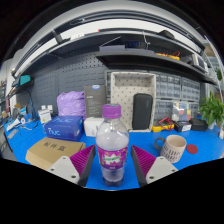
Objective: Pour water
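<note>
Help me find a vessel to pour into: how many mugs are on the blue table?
1. A beige ceramic mug stands on the blue table, just beyond the gripper's right finger. The clear plastic water bottle with the purple cap between the fingers may hide others.

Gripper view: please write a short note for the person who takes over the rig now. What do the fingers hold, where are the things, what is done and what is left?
Gripper: both pink pads press on the water bottle, one at each side; it is gripped.
Bottle: upright, purple cap on, between the fingers over the blue table.
Mug: on the table to the right, just beyond the right finger, apart from the bottle. Its inside cannot be seen.
Cardboard box: to the left, not part of the job.
Done: bottle grasped.
Left: the cap appears closed; then bring the bottle to the mug, probably the target, and pour.
</note>
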{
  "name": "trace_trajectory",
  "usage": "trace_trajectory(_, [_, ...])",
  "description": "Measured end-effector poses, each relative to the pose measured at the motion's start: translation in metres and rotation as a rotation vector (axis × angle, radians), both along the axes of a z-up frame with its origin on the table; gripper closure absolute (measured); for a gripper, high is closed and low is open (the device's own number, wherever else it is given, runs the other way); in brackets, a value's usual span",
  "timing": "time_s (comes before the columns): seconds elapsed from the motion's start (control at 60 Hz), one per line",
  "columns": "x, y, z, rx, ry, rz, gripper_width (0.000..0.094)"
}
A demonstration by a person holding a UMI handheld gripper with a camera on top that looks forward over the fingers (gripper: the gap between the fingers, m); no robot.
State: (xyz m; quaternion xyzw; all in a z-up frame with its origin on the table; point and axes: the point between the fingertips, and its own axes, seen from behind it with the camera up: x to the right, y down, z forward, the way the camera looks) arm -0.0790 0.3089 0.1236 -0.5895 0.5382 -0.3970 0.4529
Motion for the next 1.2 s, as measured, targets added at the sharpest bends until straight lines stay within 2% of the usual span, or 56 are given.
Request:
trace_trajectory(0.133, [0.022,0.006,-0.012,0.003,-0.021,-0.008,0.0264])
trace_trajectory(0.15, [0.022,0.006,-0.015,-0.003,-0.018,-0.008,0.0339])
trace_trajectory(0.183, [0.024,0.004,-0.016,-0.025,-0.027,-0.012,0.0410])
trace_trajectory(0.3, [0.026,0.012,-0.014,-0.026,-0.078,0.041,0.0501])
trace_trajectory(0.333, [0.027,0.010,-0.014,-0.010,-0.084,0.035,0.0472])
trace_trajectory(0.35, [0.028,0.010,-0.014,-0.001,-0.085,0.034,0.0533])
trace_trajectory(0.55, [0.028,0.011,-0.015,0.008,-0.080,0.075,0.0534])
trace_trajectory(0.767, [0.040,-0.008,-0.012,0.126,0.017,0.053,0.0533])
trace_trajectory(0.883, [0.054,-0.033,0.010,0.326,0.044,-0.009,0.0533])
trace_trajectory(1.017, [0.075,-0.066,0.028,0.657,0.070,-0.108,0.0533])
trace_trajectory(1.2, [0.094,-0.093,0.036,1.099,0.125,-0.200,0.0534])
